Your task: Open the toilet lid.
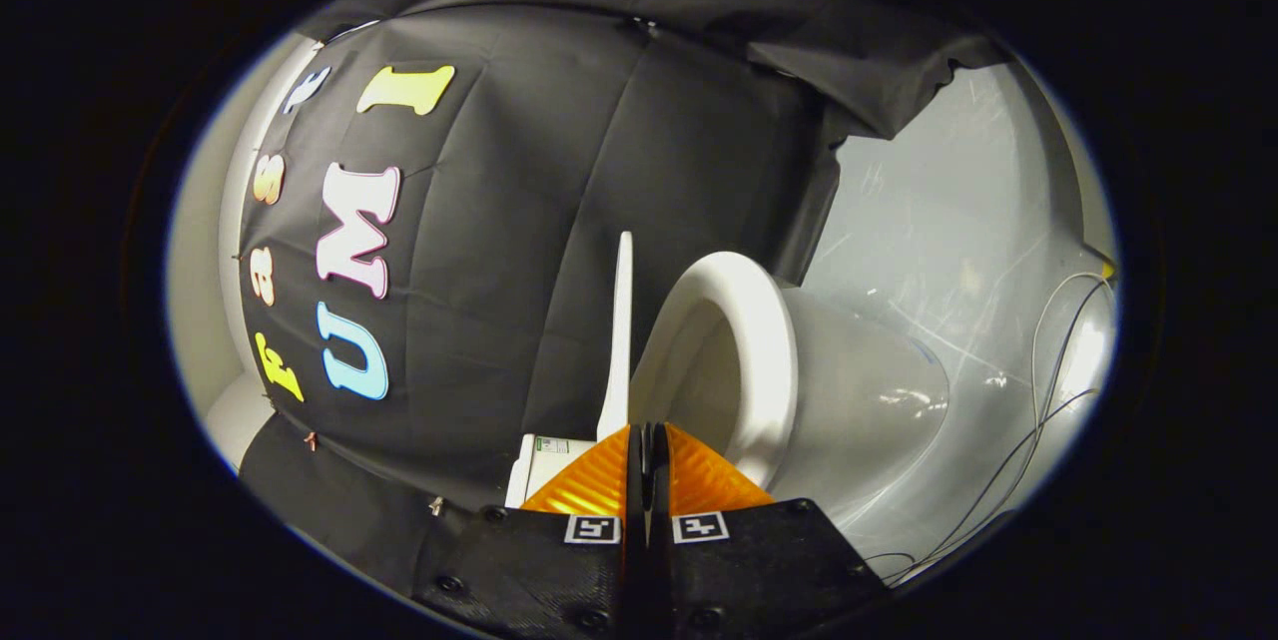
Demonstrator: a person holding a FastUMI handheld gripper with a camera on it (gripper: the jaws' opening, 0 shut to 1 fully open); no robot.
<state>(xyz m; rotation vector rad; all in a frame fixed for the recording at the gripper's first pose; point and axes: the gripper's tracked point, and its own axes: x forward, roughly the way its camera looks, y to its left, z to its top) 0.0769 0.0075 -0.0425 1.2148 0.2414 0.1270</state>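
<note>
The gripper is holding its fingers together, empty; the toilet lid is standing edge-on toward twelve o'clock, the seat at one o'clock.

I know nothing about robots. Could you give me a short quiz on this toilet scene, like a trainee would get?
1. True or false: the thin white plastic toilet lid lies flat on the white oval seat ring.
2. The gripper's jaws are: A wide open; B closed together; C clamped round the seat ring.
3. Fill in: thin loose cables lie beside the toilet's glossy white ____.
Key: 1 false, the lid stands apart from the seat ring, just ahead of the jaws. 2 B. 3 bowl.
</note>
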